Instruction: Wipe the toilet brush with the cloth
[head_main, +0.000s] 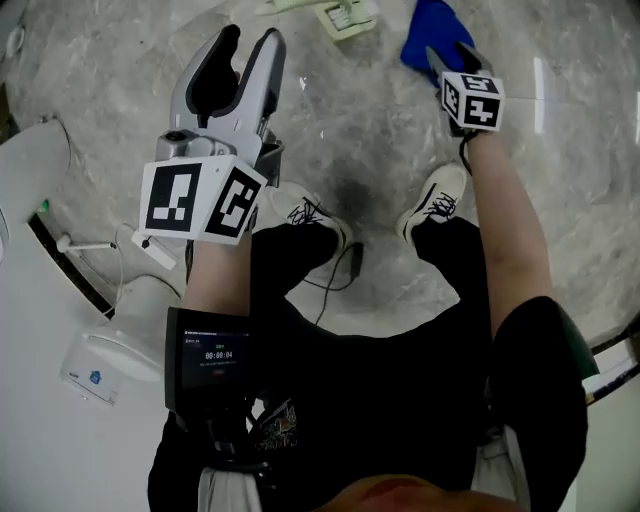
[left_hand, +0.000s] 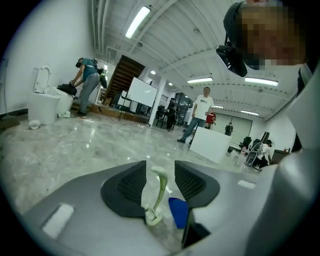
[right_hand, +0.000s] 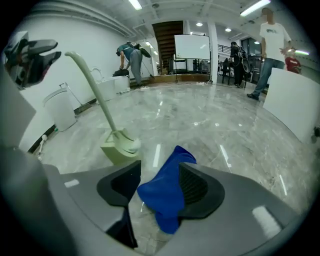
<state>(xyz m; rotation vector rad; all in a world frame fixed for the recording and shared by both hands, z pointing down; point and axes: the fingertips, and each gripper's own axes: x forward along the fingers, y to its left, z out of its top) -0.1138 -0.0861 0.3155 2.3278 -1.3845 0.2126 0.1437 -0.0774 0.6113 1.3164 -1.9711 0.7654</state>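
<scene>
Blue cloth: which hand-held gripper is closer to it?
Right. The right hand-held gripper is down at the blue cloth, which sits between its open jaws. The left hand-held gripper is off to the cloth's left in the head view, clear of it.

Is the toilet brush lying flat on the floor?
No, the toilet brush stands in its pale green holder, with its handle sticking up at a slant.
</scene>
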